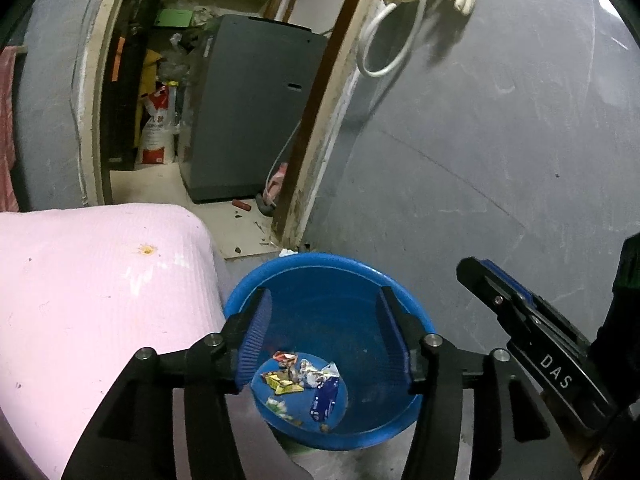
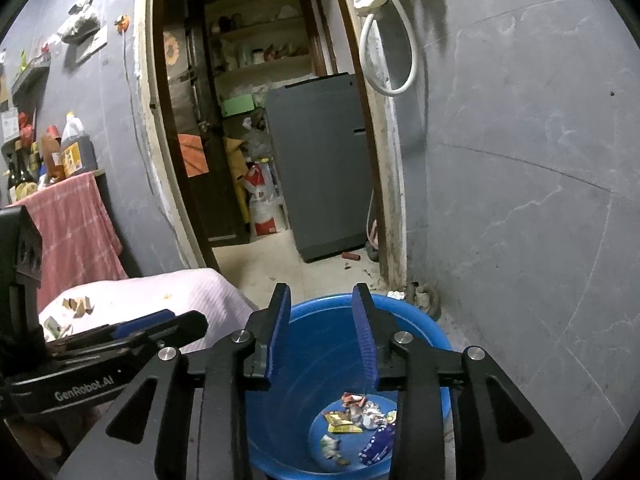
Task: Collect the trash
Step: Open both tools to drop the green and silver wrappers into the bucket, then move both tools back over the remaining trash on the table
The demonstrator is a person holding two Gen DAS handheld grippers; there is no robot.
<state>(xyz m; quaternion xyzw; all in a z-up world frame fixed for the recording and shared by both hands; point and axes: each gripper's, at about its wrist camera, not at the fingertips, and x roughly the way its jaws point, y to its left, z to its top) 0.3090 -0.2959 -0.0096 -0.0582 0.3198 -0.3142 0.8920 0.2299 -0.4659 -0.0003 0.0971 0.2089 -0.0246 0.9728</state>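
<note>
From the left wrist camera, the left gripper (image 1: 324, 320) hangs over the blue basin (image 1: 404, 304), its fingers spread wide and holding nothing. Wrappers (image 1: 304, 380) lie together on the basin floor, near and slightly left of centre below the fingertips; a long blue packet (image 1: 325, 398) among them runs roughly near to far. The pink mat (image 1: 88, 288) lies to the left, just beside the basin. The right gripper (image 1: 496, 292) shows at the right edge, its fingers seemingly together.

From the right wrist camera, the right gripper (image 2: 322, 336) also hovers above the basin (image 2: 424, 324), fingers partly apart and empty. More scraps (image 2: 76, 306) sit on the mat (image 2: 192, 292) at far left, beyond the left gripper (image 2: 160, 324). Those scraps probably come next, and the left gripper looks nearer to them.
</note>
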